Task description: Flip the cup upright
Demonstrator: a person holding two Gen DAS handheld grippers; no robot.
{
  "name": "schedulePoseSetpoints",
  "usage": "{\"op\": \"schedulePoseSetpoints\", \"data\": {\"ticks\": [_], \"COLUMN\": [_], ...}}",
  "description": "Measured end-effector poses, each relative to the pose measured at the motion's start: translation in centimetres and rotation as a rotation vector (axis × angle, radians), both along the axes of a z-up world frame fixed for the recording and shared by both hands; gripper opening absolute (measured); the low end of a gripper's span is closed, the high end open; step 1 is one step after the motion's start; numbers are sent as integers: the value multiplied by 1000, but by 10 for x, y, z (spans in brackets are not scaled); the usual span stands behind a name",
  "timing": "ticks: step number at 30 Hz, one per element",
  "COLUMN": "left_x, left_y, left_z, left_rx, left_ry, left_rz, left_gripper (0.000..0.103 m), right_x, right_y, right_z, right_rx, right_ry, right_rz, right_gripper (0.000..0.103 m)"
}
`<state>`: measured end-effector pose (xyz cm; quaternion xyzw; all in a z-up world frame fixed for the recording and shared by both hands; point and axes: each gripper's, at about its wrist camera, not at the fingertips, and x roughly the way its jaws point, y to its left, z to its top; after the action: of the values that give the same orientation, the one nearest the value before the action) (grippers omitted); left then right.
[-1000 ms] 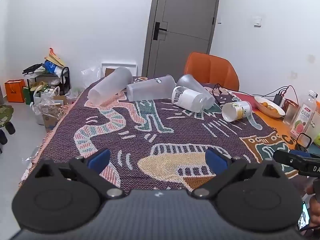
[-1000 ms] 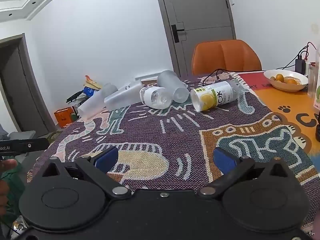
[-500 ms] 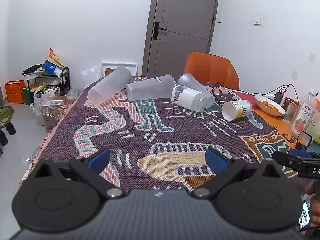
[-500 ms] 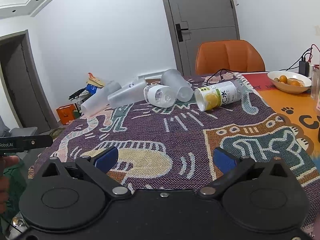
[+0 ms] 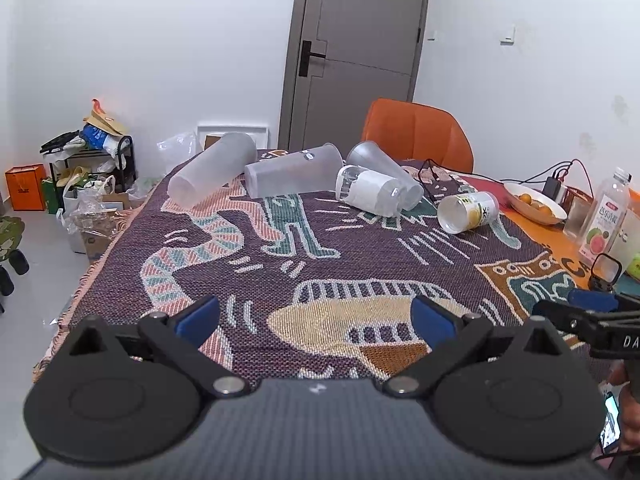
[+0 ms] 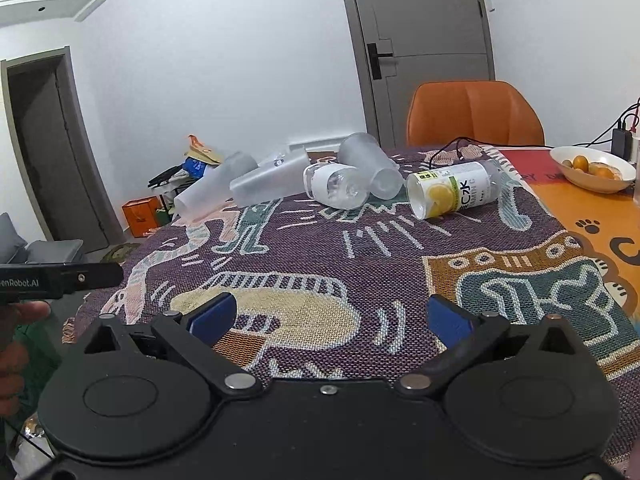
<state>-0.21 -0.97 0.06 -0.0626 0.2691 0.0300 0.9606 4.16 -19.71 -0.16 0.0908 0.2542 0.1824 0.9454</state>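
While both claws are held spread and empty, the lemon-label cup [image 6: 454, 194] is seen lying sideways far ahead; the right gripper [image 6: 330, 318] is judged nearer than the left gripper [image 5: 316, 316]

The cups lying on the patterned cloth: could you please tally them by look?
Frosted cups: 3 (leftmost, middle, rear one)
White-sleeved clear cup: 1
Lemon-printed cup: 1
Total: 5, all on their sides

Ahead of the fingers, frosted matt plastic cups [image 5: 212, 170] lie on a coarse woven cloth [image 5: 280, 276]; the lemon-label cup [image 6: 454, 194] looks glossy.
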Motion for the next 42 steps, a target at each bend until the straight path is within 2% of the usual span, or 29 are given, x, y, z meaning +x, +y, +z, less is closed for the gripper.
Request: {"op": "schedulePoseSetpoints", "data": {"ticks": [27,42], "left_x": [-3,23], "left_y": [6,8], "left_z": [-5,-10], "left_rx": [4,6], "left_ry": [13,27], "left_rz": [0,0], "left_gripper": [101,101], "right_x": [0,19], "right_y": [1,5], "right_z": [0,-6], "right_rx": [4,8], "right_ry": [-1,19], "right_rz": [6,27], "right_gripper": [103,103]}}
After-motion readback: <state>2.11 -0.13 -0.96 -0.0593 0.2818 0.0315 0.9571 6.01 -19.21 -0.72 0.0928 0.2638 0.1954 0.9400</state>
